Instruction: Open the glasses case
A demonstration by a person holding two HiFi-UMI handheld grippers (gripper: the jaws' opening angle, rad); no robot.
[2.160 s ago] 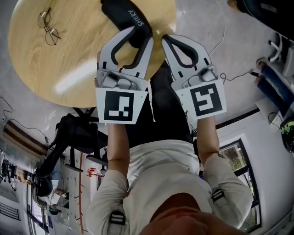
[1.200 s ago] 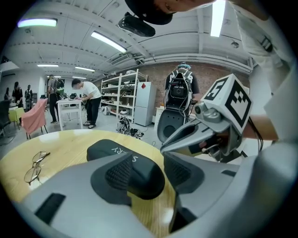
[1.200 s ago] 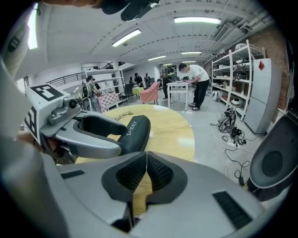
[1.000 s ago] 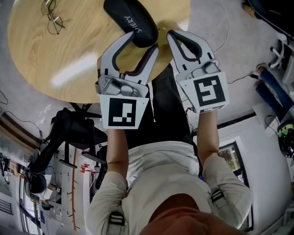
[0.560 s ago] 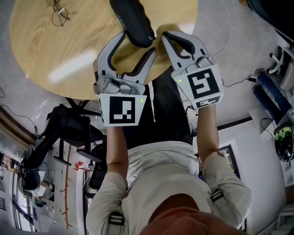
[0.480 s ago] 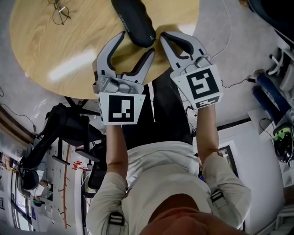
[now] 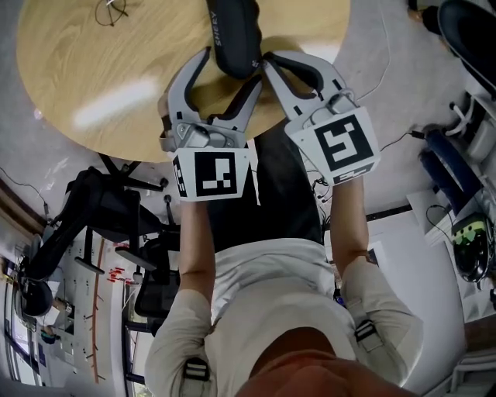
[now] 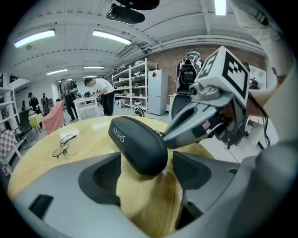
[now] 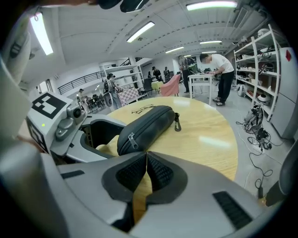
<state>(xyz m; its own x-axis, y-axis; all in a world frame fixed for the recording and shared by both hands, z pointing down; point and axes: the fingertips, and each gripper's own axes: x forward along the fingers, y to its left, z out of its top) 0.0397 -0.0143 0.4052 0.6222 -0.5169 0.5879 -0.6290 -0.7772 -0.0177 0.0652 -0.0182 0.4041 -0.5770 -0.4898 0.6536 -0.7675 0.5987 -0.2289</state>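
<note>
In the head view, we see a black glasses case [image 7: 232, 35] lying on the round wooden table [image 7: 116, 77], close to the table's edge on the person's side. Its near end points at that edge. The left gripper [image 7: 232, 68] reaches in over the edge with its jaws spread wide, one on each side of the case's near end. The right gripper [image 7: 269, 60] lies just to its right, with its tips drawn to a point beside the case. A pair of wire glasses [image 7: 112, 8] rests well apart from the case, toward the table's far edge.

In the left gripper view, the left gripper's jaws have just been opening and now stand wide apart. The rounded end of the case [image 8: 139, 144] sits between the two pads [image 8: 100, 179], and neither pad presses on it. The tip of the right gripper [image 8: 163, 136] meets the case's side from the right. The glasses [image 8: 63, 144] lie farther left on the table [image 8: 93, 128]. People stand by shelves [image 8: 135, 83] in the room behind.

In the right gripper view, the right gripper [image 9: 146, 152] has its jaws pressed together with nothing between them. Its tips are just beside the case's [image 9: 149, 128] near end, where the zipper pull [image 9: 130, 137] hangs. We cannot tell whether they touch it. The left gripper [image 9: 93, 135] flanks that same end from the left. The glasses [image 9: 144, 109] lie beyond the case, near the table's [image 9: 205, 135] far edge.
</note>
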